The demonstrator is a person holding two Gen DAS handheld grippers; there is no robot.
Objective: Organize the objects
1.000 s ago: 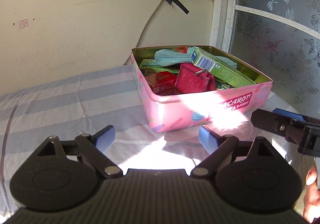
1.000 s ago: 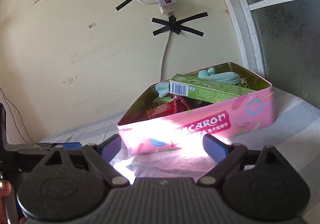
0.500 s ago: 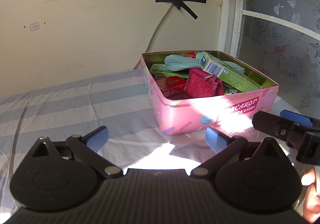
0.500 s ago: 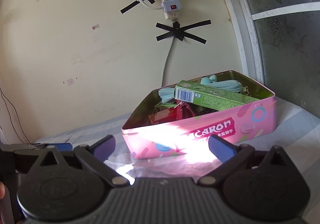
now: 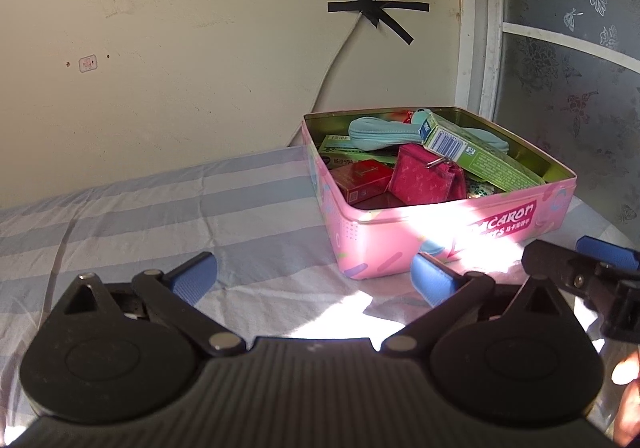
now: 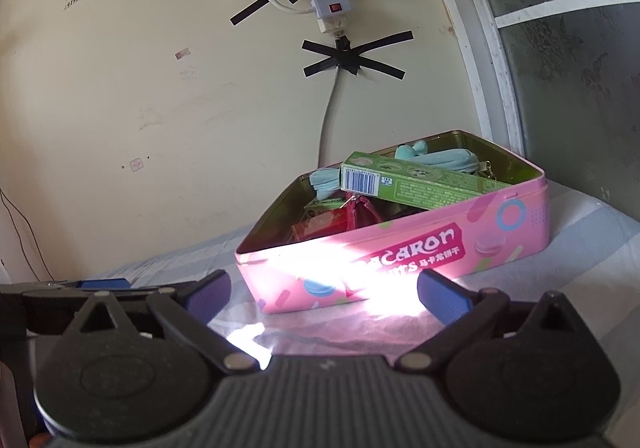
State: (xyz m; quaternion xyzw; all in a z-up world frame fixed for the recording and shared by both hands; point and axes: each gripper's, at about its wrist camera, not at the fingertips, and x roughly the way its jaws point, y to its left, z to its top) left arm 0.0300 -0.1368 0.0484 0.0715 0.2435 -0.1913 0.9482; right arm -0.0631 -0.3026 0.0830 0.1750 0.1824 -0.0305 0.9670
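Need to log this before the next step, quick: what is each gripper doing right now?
Left gripper: open, its jaws have just been opening, nothing between them.
Right gripper: open, its jaws have just been opening, nothing held; pink tin lies ahead.

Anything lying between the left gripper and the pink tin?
No: in the left wrist view only bare striped sheet separates the open left gripper from the pink tin.
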